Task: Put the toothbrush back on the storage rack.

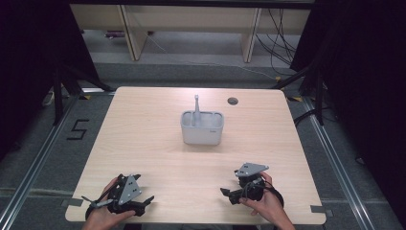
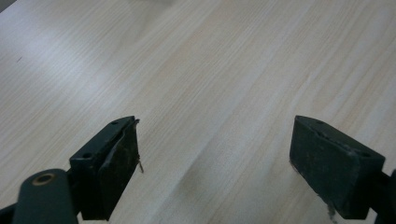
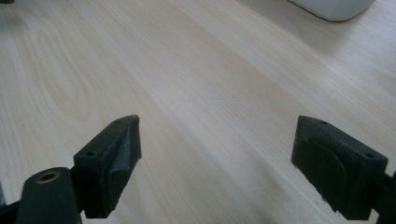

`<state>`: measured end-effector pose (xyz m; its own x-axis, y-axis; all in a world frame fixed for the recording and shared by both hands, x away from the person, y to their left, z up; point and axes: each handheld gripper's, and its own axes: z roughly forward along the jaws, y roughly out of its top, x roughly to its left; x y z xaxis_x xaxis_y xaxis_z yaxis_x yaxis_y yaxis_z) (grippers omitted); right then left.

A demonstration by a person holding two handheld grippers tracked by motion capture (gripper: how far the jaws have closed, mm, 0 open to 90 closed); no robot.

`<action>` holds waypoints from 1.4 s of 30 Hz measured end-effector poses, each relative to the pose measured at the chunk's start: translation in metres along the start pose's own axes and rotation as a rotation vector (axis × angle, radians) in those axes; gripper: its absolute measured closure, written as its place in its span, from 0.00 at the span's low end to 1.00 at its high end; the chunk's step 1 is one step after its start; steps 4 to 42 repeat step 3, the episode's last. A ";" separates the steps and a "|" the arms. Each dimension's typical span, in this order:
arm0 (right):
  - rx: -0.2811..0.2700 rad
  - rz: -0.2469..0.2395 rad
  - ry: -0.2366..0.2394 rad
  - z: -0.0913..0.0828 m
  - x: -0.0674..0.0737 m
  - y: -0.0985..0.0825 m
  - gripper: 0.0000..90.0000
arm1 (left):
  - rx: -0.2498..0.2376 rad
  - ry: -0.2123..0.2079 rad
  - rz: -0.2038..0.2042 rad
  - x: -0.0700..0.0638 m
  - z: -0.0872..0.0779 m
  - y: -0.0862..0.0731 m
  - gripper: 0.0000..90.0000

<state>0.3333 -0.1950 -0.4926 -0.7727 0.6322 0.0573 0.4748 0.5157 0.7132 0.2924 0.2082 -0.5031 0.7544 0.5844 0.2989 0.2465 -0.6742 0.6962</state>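
Note:
A small white bin stands near the middle of the light wooden table, and a grey stick-like handle pokes up out of its left side. My left gripper rests at the table's near left corner, held by a hand; in its own view my left gripper is open over bare wood. At the near right, another hand holds my right gripper, pointing left. In its own view my right gripper is open with nothing between the jaws, and the bin's bottom edge shows at the top right.
A round cable hole sits in the table's far right part. Beyond the table are wooden furniture legs and loose cables on the floor. Black stands flank both sides. A "5" is marked on the floor at left.

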 end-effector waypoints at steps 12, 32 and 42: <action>0.001 0.000 0.001 0.000 0.000 0.000 0.18 | 0.001 -0.001 0.000 0.000 0.000 0.000 0.17; 0.001 0.000 0.001 0.000 0.000 0.000 0.18 | 0.001 -0.001 0.000 0.000 0.000 0.000 0.17; 0.001 0.000 0.001 0.000 0.000 0.000 0.18 | 0.001 -0.001 0.000 0.000 0.000 0.000 0.17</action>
